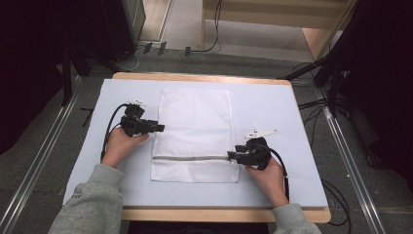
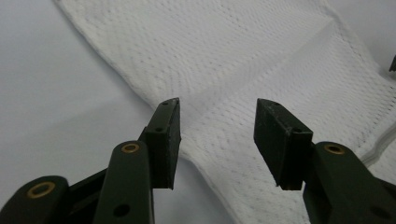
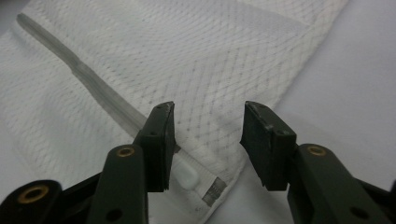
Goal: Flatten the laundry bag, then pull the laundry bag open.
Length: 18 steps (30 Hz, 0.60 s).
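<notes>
Setup's pretty plain: a wooden table [image 1: 204,77] with a pale blue-grey mat [image 1: 272,107] covering nearly the whole top. The floor [image 1: 58,141] is grey, with metal rails [image 1: 41,156] running along both sides of the table. Black cables [image 1: 319,105] trail on the right. There's light wooden furniture [image 1: 292,19] at the back, and both upper corners are dark.

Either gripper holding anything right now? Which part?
Nothing is held. The left gripper is open over the mesh bag's left edge; the right gripper is open at the zipper end.
</notes>
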### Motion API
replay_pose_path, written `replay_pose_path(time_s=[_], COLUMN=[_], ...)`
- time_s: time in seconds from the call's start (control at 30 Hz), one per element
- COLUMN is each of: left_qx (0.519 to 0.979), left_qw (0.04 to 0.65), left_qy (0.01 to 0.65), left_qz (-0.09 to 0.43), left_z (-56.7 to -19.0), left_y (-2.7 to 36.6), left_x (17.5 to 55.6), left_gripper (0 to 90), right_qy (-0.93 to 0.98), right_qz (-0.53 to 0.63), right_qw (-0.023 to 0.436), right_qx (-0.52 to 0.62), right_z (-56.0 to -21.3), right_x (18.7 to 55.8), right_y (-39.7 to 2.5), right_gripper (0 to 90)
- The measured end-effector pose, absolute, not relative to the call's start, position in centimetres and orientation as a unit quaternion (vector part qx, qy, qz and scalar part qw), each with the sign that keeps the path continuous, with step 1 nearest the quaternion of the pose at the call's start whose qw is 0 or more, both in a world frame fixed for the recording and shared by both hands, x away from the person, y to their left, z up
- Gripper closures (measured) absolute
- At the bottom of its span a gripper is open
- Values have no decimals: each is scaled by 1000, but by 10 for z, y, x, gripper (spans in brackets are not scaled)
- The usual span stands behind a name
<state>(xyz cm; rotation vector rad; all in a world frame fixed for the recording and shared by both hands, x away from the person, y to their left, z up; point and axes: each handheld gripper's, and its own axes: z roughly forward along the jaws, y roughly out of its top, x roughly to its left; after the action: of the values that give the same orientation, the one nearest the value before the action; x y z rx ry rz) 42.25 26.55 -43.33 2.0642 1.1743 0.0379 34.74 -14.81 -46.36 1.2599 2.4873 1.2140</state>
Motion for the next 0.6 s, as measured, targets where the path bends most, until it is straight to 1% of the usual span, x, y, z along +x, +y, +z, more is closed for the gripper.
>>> replay_pose_path(time_s=[0.07,0.17,0.43,0.6], left_qx=[810,813,818,822], left_qw=[372,377,389,388], left_qy=[452,443,424,416], left_qz=[17,14,15,10], left_z=[-431,-427,-419,-417], left_y=[263,260,250,245], left_x=[420,416,409,406], left_gripper=[498,474,413,404], right_qy=[819,819,810,812], right_qz=[401,405,419,417], right_qw=[57,65,61,57], right_qx=[407,402,405,405], right_z=[-463,-461,-456,-456], right_x=[345,342,335,332], right_y=[-147,-148,-156,-157], right_gripper=[516,505,496,502])
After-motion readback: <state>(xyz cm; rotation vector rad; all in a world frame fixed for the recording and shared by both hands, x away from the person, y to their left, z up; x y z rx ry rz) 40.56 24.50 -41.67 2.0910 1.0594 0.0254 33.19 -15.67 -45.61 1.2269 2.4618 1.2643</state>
